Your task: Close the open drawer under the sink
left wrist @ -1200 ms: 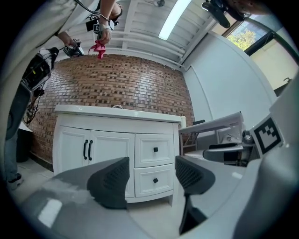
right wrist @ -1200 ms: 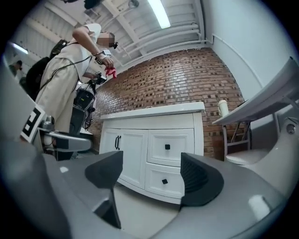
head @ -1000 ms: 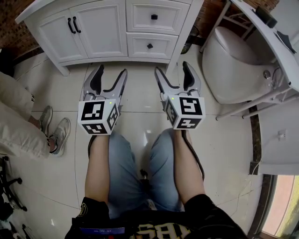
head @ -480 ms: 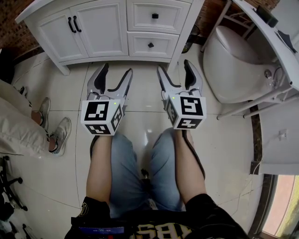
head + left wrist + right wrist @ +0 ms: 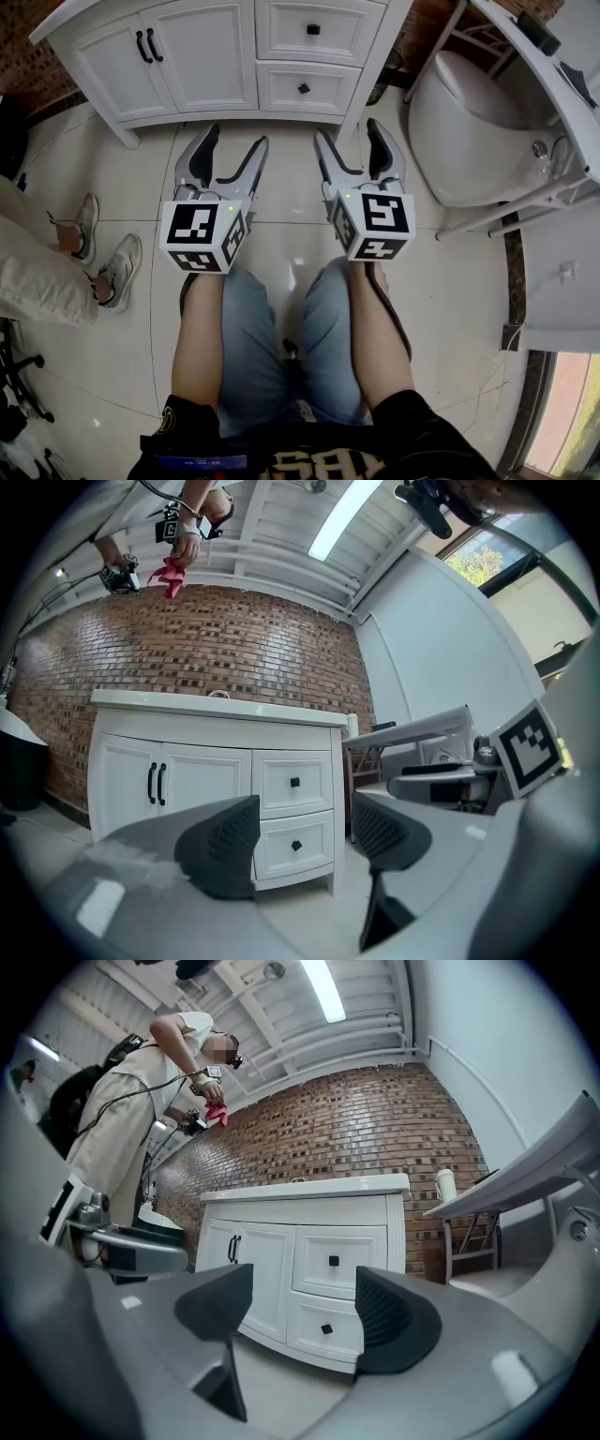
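The lower drawer (image 5: 304, 89) in the vanity (image 5: 202, 56) faces outward (long side level, across the front). Before the vanity, the left gripper (image 5: 234, 139) is spread and empty, and the right gripper (image 5: 347, 131) is closing on nothing.

At twelve o'clock in the head view stands one white wooden vanity cabinet (image 5: 375, 56). It has two panelled white doors (image 5: 211, 56) with two black bar handles (image 5: 143, 50), and two stacked white drawers (image 5: 281, 33) with two small black square knobs (image 5: 313, 29), one on each. One rounded white ceramic bowl (image 5: 459, 122) sits at two o'clock, two grey sneakers (image 5: 122, 267) show at nine o'clock, and the right gripper view shows one long ceiling strip light (image 5: 323, 988).
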Tool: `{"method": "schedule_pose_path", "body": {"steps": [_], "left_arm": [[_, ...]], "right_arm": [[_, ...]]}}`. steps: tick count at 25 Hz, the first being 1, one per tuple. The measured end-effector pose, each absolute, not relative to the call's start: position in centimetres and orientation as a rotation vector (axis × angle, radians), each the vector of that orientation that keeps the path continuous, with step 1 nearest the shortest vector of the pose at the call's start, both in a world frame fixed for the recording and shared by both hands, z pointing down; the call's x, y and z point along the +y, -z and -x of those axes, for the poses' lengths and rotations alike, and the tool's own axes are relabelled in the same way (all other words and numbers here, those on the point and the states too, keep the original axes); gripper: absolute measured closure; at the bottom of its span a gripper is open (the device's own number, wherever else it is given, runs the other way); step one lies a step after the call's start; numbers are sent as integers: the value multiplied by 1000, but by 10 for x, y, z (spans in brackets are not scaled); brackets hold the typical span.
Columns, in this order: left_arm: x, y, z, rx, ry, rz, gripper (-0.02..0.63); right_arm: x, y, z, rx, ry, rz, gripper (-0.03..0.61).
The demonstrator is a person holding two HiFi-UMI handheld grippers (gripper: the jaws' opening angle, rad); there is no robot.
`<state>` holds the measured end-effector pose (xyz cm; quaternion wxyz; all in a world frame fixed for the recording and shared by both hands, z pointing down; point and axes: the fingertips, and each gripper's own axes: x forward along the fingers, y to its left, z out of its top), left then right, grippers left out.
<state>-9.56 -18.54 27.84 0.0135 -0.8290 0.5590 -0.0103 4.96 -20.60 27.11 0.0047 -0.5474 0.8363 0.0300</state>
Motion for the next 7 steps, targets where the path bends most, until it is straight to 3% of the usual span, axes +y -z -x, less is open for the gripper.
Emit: {"method": "schedule_pose_path", "body": {"steps": [7], "left_arm": [[-185, -275, 92, 1735, 23, 2577, 305]], "right_arm": [[-207, -272, -54, 2613, -72, 1729, 245]]}}
